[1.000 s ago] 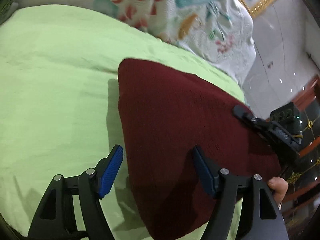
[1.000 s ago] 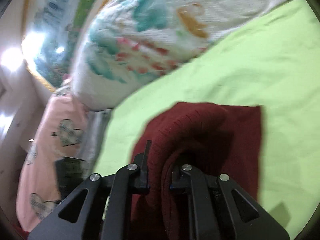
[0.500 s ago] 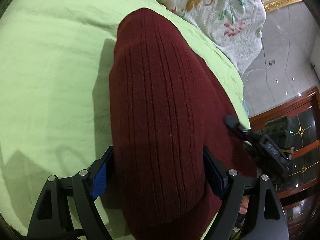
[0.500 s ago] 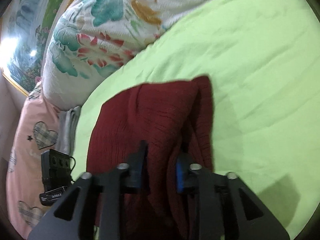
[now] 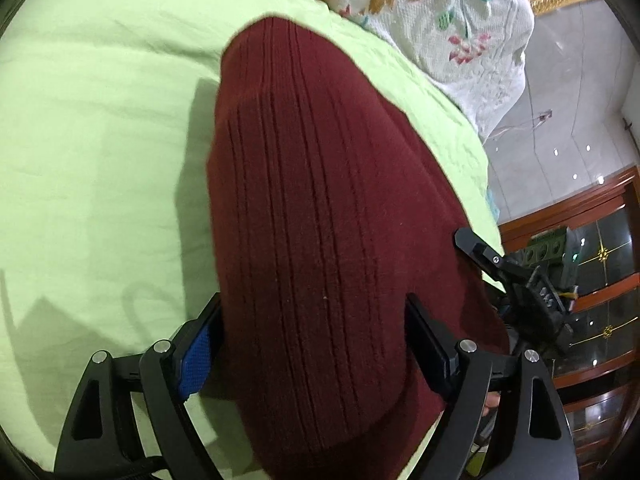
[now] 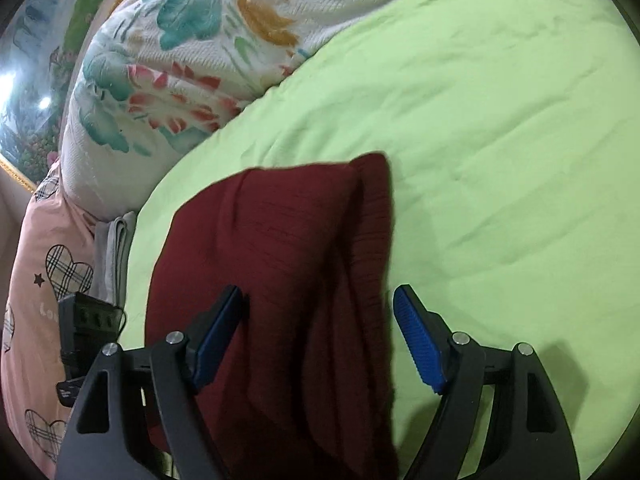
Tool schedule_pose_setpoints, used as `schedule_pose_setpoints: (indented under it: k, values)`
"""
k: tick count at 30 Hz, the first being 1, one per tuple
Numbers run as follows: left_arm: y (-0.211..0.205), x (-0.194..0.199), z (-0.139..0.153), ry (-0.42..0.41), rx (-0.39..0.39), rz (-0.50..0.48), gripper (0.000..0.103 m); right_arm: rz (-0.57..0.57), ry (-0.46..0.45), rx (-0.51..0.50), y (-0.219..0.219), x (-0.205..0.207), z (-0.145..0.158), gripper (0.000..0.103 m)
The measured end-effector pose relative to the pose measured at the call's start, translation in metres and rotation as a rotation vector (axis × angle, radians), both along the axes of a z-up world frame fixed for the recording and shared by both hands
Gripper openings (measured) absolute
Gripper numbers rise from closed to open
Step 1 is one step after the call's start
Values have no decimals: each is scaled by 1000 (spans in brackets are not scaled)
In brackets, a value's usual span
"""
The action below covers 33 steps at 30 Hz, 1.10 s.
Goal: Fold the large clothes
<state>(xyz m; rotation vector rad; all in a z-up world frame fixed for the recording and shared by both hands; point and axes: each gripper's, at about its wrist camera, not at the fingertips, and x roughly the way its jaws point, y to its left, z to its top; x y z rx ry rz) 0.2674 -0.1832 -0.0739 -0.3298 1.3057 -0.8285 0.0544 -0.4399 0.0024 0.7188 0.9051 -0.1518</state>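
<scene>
A dark red ribbed knit sweater [image 5: 320,220] lies folded on the light green bed sheet [image 5: 100,140]. My left gripper [image 5: 312,340] is open, its fingers standing wide on either side of the folded bundle's near end. In the right wrist view the same sweater [image 6: 272,264] lies in a folded stack with layered edges. My right gripper [image 6: 320,320] is open, its blue-padded fingers [image 6: 416,340] spread over the sweater's near part, not clamping it. The right gripper also shows in the left wrist view [image 5: 516,276] at the sweater's right side.
A white floral quilt [image 6: 180,48] is heaped at the head of the bed, with a pink heart-print pillow [image 6: 44,280] and a grey folded cloth [image 6: 114,256] beside it. A wooden glass cabinet [image 5: 592,280] stands past the bed's edge.
My right gripper, shut on the sweater's fold a second ago, has opened and let it go. My left gripper has moved forward so its open fingers straddle the folded bundle.
</scene>
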Motion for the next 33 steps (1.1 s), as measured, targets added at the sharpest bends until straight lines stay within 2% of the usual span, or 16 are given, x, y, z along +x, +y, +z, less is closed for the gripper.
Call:
schedule_pose_setpoints:
  k: [2,7,9,13,15,17,18,20,21,22,23,24,28,29,31,33]
  values:
    - [12,3,6,-23,-13,26,85,-11,-28,-22,-2,-3,6,78]
    - [17,6,8,-31,-13,36,84,23,22,75,-4,14,-9,78]
    - [21,5,10,-32,-31,41,81,5,29,53,-2,15,-8,78]
    - [29,3,13,-44,-41,48,81,-33,-65,-72,5,-6,24,76]
    - [29,3,13,-44,-45,43,81,4,-106,-79,11,-11,35,66]
    - [28,3,10,-36,-54,45,81,52,-58,-36,17,-4,29,54]
    - [25,4,6,-17,-62,47,81,61,-37,-15,18,0,23,45]
    - [20,5,-1,14,-66,45,82,72,26,12,19,13,5,41]
    - [17,4,-3,15,-54,44,82,72,24,30,19,15,1,25]
    - [13,2,-2,6,-42,41,81,78,16,80,18,18,-3,15]
    - [10,0,2,-15,-18,36,79,72,-2,117,16,18,-4,15]
    - [6,-2,7,-28,-2,31,77,71,-23,112,16,16,1,13]
    - [-4,-20,42,-160,28,-2,74,42,-227,34,15,-18,51,13]
    - [-9,-25,47,-190,38,-14,74,29,-238,10,14,-25,56,13]
    - [-21,-31,49,-233,80,-38,74,-1,-183,-40,7,-28,49,13]
    - [-33,-35,39,-259,152,-45,77,-24,-77,6,-4,-23,16,13]
